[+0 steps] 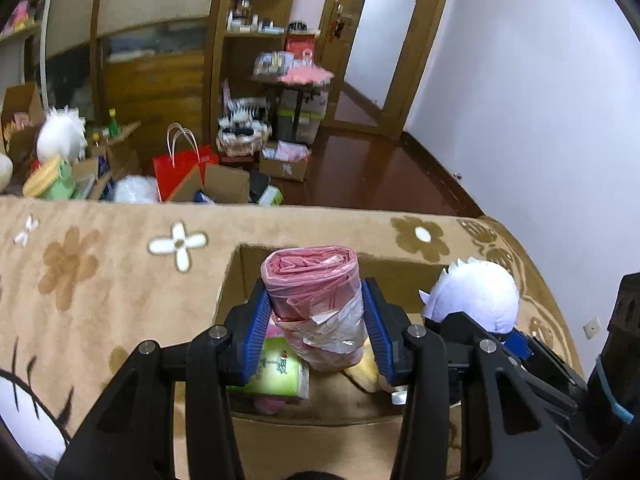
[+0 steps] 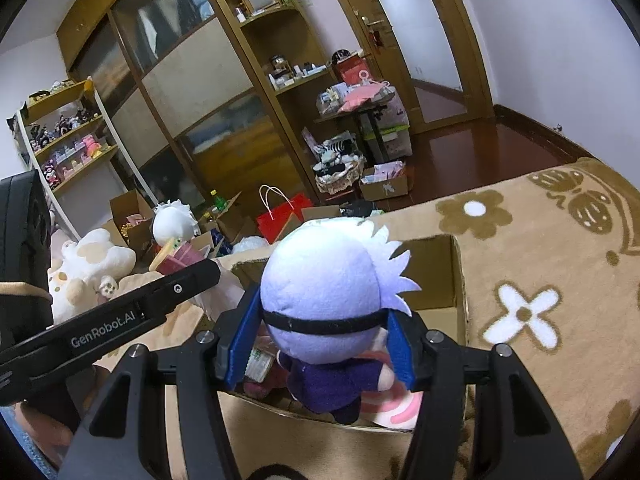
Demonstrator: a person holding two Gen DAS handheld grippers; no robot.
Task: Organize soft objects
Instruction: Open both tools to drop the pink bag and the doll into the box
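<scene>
1. Left gripper: clamped on a roll of pink plastic bags, blue pads pressed against both its sides, roll held upright above the open cardboard box.
2. Right gripper: closed around a white-haired plush doll, pads squeezing the head at the black blindfold band, purple body hanging below over the same cardboard box.
3. In the left view: plush doll just right of the roll, right gripper beneath it.
4. Inside the box: green tissue pack at near left, something yellow under the roll, too hidden to identify.
5. Under the box: beige flower-patterned blanket.
6. Far beyond the blanket: red paper bag on the floor among open cartons.
</scene>
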